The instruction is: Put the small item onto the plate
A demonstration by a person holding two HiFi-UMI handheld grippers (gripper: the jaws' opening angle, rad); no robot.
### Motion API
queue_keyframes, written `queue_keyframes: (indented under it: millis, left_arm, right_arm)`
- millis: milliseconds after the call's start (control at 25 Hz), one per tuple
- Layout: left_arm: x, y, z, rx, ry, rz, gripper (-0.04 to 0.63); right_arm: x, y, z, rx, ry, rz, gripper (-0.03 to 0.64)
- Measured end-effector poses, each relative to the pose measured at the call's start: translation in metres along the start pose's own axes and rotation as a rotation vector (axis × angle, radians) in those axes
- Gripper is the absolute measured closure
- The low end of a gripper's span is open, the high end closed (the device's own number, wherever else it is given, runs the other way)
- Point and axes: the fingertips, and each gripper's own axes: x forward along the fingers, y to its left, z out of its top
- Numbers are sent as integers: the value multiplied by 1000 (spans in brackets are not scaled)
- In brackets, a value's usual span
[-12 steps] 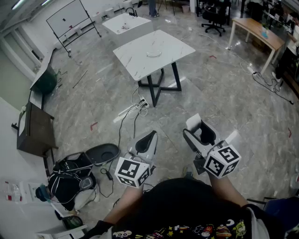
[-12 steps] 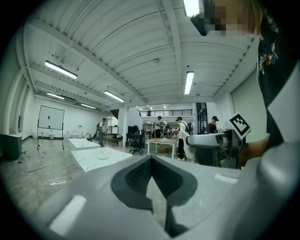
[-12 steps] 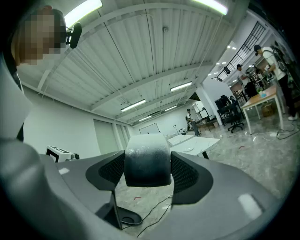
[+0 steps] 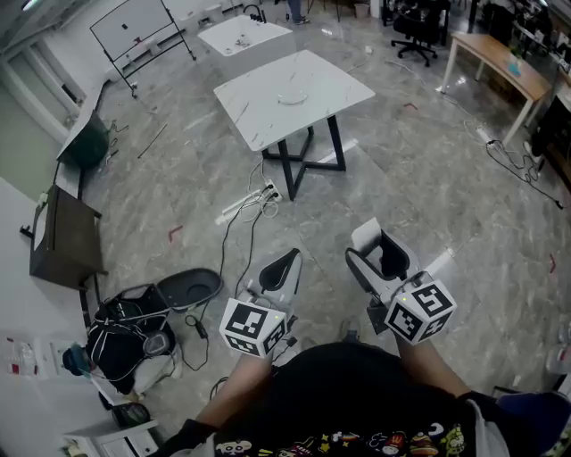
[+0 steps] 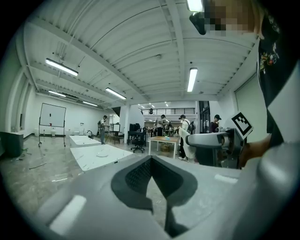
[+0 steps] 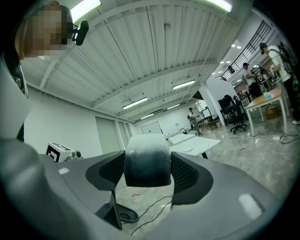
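Observation:
A white plate (image 4: 292,98) lies on a white marble table (image 4: 335,85) a few steps ahead of me. The small item (image 6: 146,161), a rounded piece that is white on top and dark below, sits between the jaws of my right gripper (image 4: 379,252), which is shut on it and held close to my body. My left gripper (image 4: 284,266) hangs beside it with its jaws together and nothing in them. The plate also shows far off in the left gripper view (image 5: 102,153) and the right gripper view (image 6: 188,149).
A power strip with cables (image 4: 254,201) lies on the floor before the table's black legs. A black bag (image 4: 134,335) and a dark round tray (image 4: 192,287) sit at my left. Further off stand a second white table (image 4: 243,36), a whiteboard (image 4: 134,25) and a wooden desk (image 4: 500,67).
The head view has shifted slightly, so the floor things sit a little lower left. Both grippers keep the same pose, the right one still holding the item.

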Motion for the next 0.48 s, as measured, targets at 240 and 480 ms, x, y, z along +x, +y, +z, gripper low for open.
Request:
queue_keyframes:
  millis: [240,480]
  left_arm:
    - [42,-14,-3,-3,23,42,595]
    - [74,-27,-9,-3,48,64,595]
  right_arm:
    - [0,-45,4,-23,28,42,285]
    - [4,-82,2,-22,56,75,285]
